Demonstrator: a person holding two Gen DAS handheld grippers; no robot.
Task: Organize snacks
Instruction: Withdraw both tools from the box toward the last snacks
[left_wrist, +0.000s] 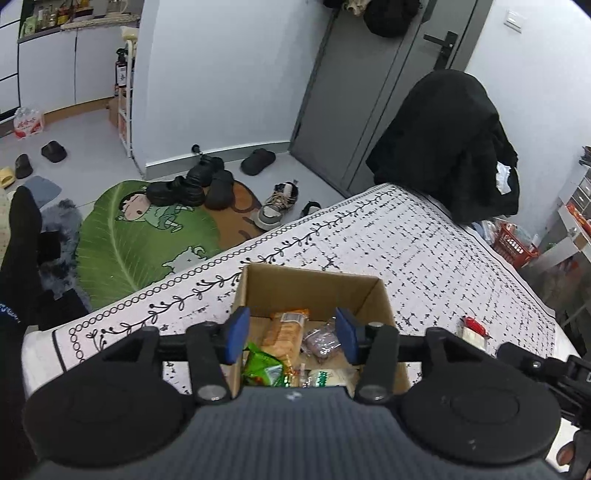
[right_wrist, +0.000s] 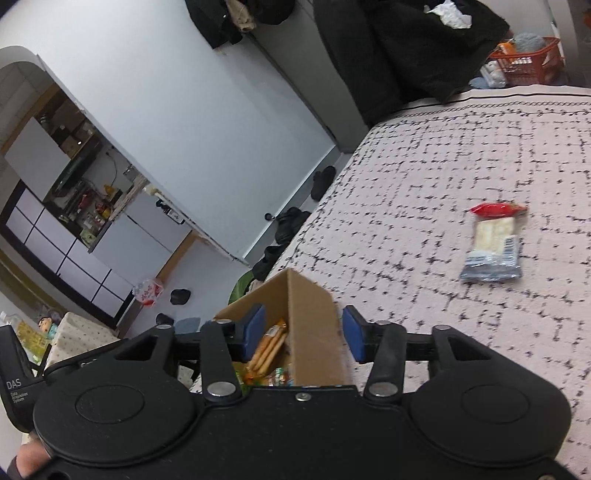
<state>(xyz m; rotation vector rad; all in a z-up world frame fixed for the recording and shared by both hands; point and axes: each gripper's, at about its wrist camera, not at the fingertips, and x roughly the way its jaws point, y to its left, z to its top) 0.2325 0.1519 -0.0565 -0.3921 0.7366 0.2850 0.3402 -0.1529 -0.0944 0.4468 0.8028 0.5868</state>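
One box on the table. Four snack packs visible inside: orange, green, purple, white. One pack loose, right. One red basket, far.

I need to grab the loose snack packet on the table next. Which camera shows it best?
Right wrist view: the snack packet lies whole on the tablecloth, though blurred. The left wrist view catches only part of it at the far right, behind the gripper's frame.
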